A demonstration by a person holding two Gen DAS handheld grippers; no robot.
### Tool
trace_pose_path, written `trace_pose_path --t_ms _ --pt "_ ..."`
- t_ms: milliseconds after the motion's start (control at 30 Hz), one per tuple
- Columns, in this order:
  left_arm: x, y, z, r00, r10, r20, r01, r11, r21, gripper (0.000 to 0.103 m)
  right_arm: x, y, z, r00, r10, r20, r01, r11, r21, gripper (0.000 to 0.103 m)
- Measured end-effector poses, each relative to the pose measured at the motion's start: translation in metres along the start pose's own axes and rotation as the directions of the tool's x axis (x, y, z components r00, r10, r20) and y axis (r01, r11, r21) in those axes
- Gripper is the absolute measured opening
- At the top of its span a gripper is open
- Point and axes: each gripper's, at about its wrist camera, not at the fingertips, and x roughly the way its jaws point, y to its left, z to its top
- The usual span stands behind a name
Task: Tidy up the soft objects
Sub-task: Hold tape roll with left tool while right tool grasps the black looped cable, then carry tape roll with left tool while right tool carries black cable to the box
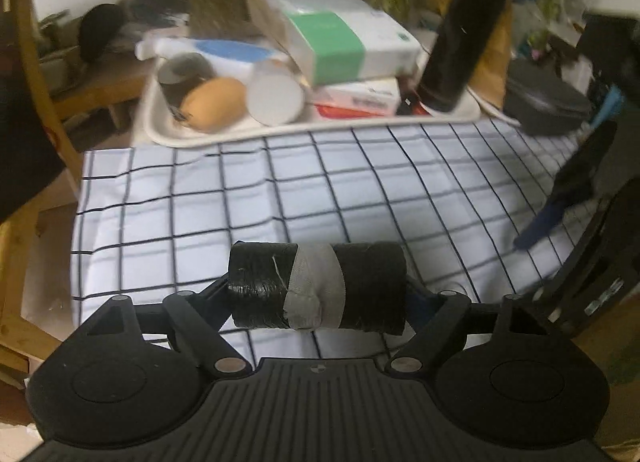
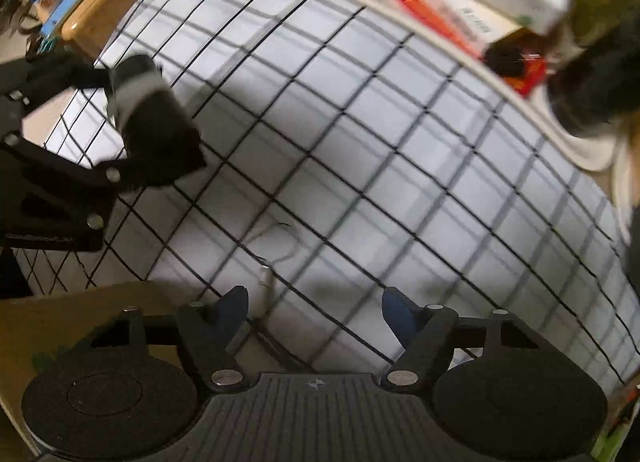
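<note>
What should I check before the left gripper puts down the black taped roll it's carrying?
1. Grip on the black taped roll: ok, it spans the left gripper between both fingers.
2. Roll off the checked cloth: ok in the right wrist view, where it hangs above the cloth.
3. Right gripper free: ok, jaws apart with only cloth below.
4. Room on the cloth: ok, its middle is bare.
5. Space in the white tray: not ok, it is crowded with boxes, a white cup and a black bottle.
6. Cable on the cloth near the right gripper: cannot tell, too blurred.
</note>
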Motion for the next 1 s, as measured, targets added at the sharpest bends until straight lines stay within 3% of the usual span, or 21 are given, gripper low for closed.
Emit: trace_pose_path --t_ms 300,333,467,533,633,1000 --pt "-0.004 0.013 0.007 1.000 0.017 0.025 -0.015 0.998 -0.065 0.083 0.035 0.018 0.021 0.989 0.040 -0.141 -0.046 0.998 -0.040 0.052" --pt "-0.005 0.014 0.007 0.999 0.017 0.030 -0.015 0.997 -0.071 0.083 0.038 0.020 0.022 0.988 0.039 -0.152 -0.046 0.998 -0.046 0.047" --pt "-0.004 0.019 0.007 0.999 0.022 0.027 -0.019 0.995 -0.097 0.083 0.044 0.032 0.025 0.986 -0.008 -0.169 -0.011 0.993 -0.115 0.044" --pt "-0.001 0.021 0.006 1.000 0.026 0.015 -0.024 0.994 -0.106 0.083 0.045 0.043 0.021 0.985 -0.064 -0.163 0.033 0.982 -0.185 0.027" --pt "-0.002 0.022 0.006 1.000 0.022 0.016 -0.020 0.995 -0.102 0.083 0.048 0.050 0.016 0.983 -0.118 -0.141 0.084 0.970 -0.226 0.012" --pt "-0.006 0.018 0.005 0.999 0.000 0.041 0.004 0.996 -0.094 0.083 0.036 0.015 0.001 0.978 -0.208 -0.015 0.200 0.955 -0.221 0.010"
